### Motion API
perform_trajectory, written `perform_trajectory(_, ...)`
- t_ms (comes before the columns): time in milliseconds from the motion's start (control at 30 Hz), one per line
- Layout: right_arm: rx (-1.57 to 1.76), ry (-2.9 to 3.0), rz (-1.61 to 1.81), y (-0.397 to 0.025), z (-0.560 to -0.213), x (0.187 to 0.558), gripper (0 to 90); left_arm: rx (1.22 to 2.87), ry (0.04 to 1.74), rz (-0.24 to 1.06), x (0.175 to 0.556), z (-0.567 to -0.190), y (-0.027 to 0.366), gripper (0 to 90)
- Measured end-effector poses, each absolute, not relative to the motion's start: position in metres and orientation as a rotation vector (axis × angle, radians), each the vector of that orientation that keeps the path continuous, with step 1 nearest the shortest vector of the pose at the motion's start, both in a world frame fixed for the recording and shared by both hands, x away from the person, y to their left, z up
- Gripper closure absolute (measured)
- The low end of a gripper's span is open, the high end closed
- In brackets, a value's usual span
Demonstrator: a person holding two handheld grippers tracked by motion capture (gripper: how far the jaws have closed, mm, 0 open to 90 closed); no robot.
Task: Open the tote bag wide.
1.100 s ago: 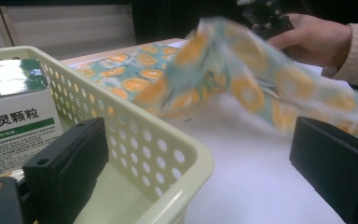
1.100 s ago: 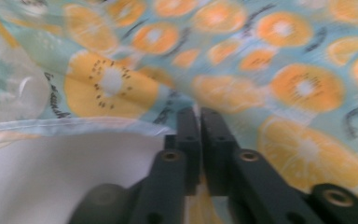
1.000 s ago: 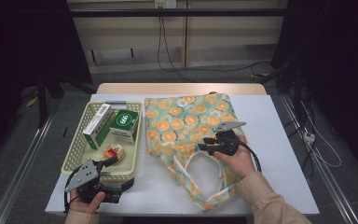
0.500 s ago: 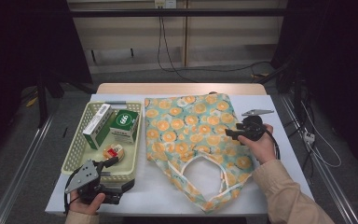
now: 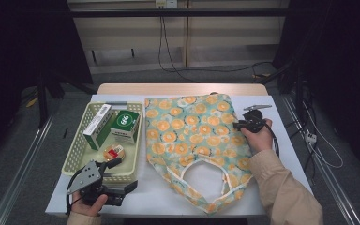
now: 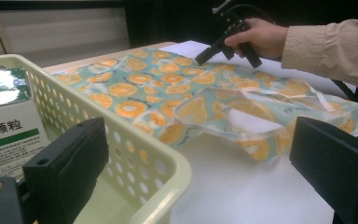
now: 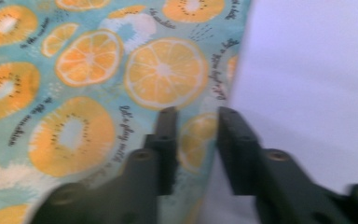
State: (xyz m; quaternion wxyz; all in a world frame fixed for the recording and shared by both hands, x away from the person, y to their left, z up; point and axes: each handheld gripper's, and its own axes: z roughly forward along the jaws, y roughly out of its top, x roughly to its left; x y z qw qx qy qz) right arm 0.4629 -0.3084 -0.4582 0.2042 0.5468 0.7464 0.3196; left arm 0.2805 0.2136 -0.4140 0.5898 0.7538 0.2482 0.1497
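Hovering over the bag's (image 7: 98, 79) side edge, the right gripper (image 7: 196, 121) stands slightly spread, ready to pinch it.

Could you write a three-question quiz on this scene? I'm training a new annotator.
1. True or false: the right tool is at the bag's right edge.
2. What holds the boxes? A) the bag B) the basket C) the bare table
3. Fill in: the left tool's jaws stand wide ____.

Key: 1 true: in the right gripper view its jaws straddle the bag's edge, slightly apart. 2 B: the green box and the white box lie in the basket, left of the bag. 3 open: they hold nothing, at the basket's near corner.
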Motion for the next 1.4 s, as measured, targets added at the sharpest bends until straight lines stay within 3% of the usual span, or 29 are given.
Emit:
perform_trajectory(100, 1.54, 2.098, 0.963, -0.313, -0.46, 0.462, 90.0, 1.769, 0.567, 0.356, 0.282, -0.414, 0.212, 4.2)
perform_trajectory(400, 1.66, 1.91, 0.957, -0.348, -0.452, 0.456, 90.0, 1.776, 0.564, 0.347, 0.283, -0.415, 0.209, 4.2)
perform_trajectory(600, 1.748, 1.874, 0.904, -0.377, -0.456, 0.43, 90.0, 1.776, 0.549, 0.347, 0.281, -0.413, 0.206, 4.2)
perform_trajectory(633, 1.746, 1.89, 0.908, -0.379, -0.456, 0.425, 86.3, 1.777, 0.545, 0.345, 0.281, -0.413, 0.205, 4.2)
perform_trajectory(700, 1.651, 1.913, 0.933, -0.378, -0.451, 0.417, 64.7, 1.786, 0.534, 0.35, 0.281, -0.412, 0.203, 4.1)
perform_trajectory(733, 1.651, 1.913, 0.933, -0.378, -0.451, 0.417, 64.7, 1.786, 0.534, 0.35, 0.281, -0.412, 0.203, 4.2)
perform_trajectory(767, 1.592, 1.951, 0.959, -0.372, -0.442, 0.409, 55.4, 1.781, 0.536, 0.341, 0.28, -0.412, 0.201, 4.2)
perform_trajectory(900, 1.465, 2.027, 1.029, -0.346, -0.423, 0.393, 35.4, 1.777, 0.529, 0.342, 0.28, -0.41, 0.2, 4.1)
perform_trajectory(1200, 1.168, 2.319, 1.195, -0.262, -0.42, 0.359, 31.9, 1.774, 0.537, 0.331, 0.281, -0.411, 0.2, 4.0)
perform_trajectory(1400, 1.002, 2.458, 1.21, -0.222, -0.431, 0.343, 40.9, 1.764, 0.541, 0.323, 0.281, -0.412, 0.2, 4.0)
